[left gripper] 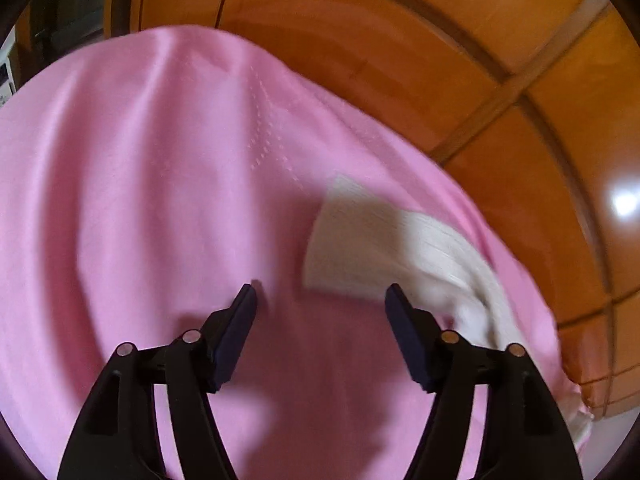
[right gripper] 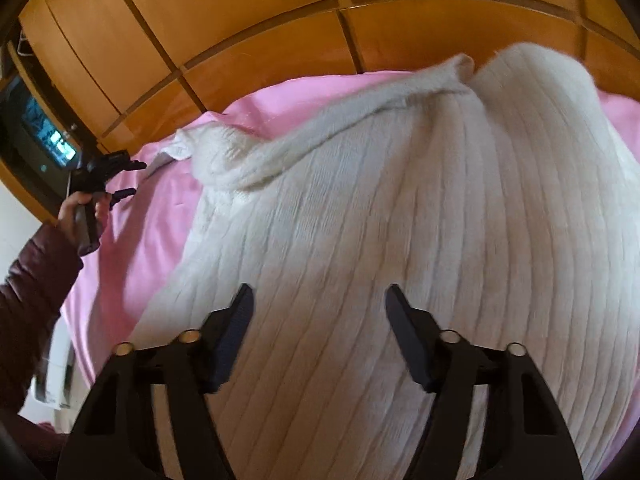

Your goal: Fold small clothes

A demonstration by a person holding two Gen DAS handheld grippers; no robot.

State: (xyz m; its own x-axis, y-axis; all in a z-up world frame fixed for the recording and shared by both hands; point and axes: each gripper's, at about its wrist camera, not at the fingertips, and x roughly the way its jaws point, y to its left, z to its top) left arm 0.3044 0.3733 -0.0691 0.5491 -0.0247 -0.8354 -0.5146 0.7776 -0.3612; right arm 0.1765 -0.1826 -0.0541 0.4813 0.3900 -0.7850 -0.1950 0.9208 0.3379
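A pink sheet point(right gripper: 152, 240) covers the bed. A white ribbed sweater point(right gripper: 360, 240) lies spread on it, one sleeve folded across.

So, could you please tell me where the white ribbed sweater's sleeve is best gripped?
Probably at the cuff, the sleeve's free end lying flat on the pink sheet. The left hand-held gripper is open just beside it, so come from that side, low along the sheet. The sleeve lies diagonally across the sweater.

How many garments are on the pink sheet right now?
1: a white ribbed sweater, spread under the right gripper; its edge shows beside the left gripper. More may lie outside both views.
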